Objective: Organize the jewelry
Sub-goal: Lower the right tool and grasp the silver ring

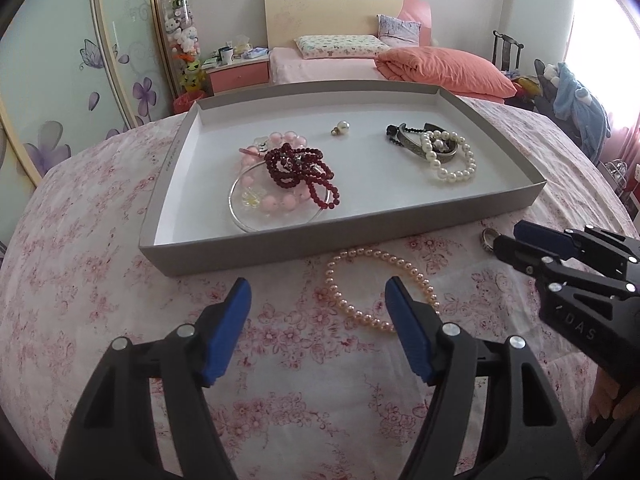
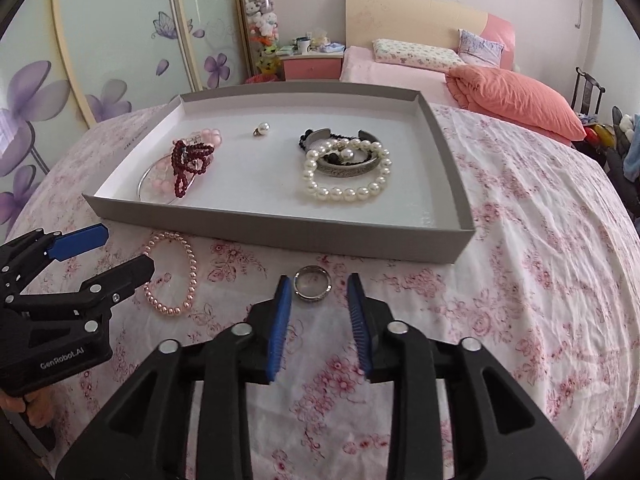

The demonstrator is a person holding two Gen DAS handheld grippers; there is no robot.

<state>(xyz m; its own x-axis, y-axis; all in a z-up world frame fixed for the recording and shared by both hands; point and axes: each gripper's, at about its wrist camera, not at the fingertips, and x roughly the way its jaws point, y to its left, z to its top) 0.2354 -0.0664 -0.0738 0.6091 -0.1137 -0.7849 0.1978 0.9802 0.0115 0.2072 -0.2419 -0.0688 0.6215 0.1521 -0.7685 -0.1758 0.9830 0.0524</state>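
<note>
Reaching: both grippers hang over the floral cloth (image 2: pixel 520 240), in front of the grey tray (image 2: pixel 280 226).
Right gripper (image 2: pixel 318 292): jaws partly spread, nothing between the pads; the ring (image 2: pixel 313 282) lies flat on the cloth just ahead of the tips, between them but untouched.
Left gripper (image 1: pixel 318 300): jaws spread wide and empty; the pink pearl bracelet (image 1: pixel 376 288) lies on the cloth under and ahead of them, one pad covering part of its loop.
Tray contents: dark red bead strand (image 1: pixel 300 170) piled over pink beads (image 1: pixel 280 200) and a clear bangle (image 1: pixel 240 216) on one side; a white pearl bracelet (image 2: pixel 344 190) with a metal cuff (image 2: pixel 348 168) on the other; a single pearl drop (image 2: pixel 262 128) between them, apart from both.
Step in hand: by my reading, lining up on the two pieces left outside the tray.
Next move: each gripper likely has to drop lower and straddle its piece; the ring sits flat and thin, so the pads must meet its rim close to the cloth.
Writing: "GenRobot.AI" on the left gripper's body, seen from the right wrist view; letters ending "DAS" on the right gripper's body, seen from the left; small print on the tray wall is unreadable.
</note>
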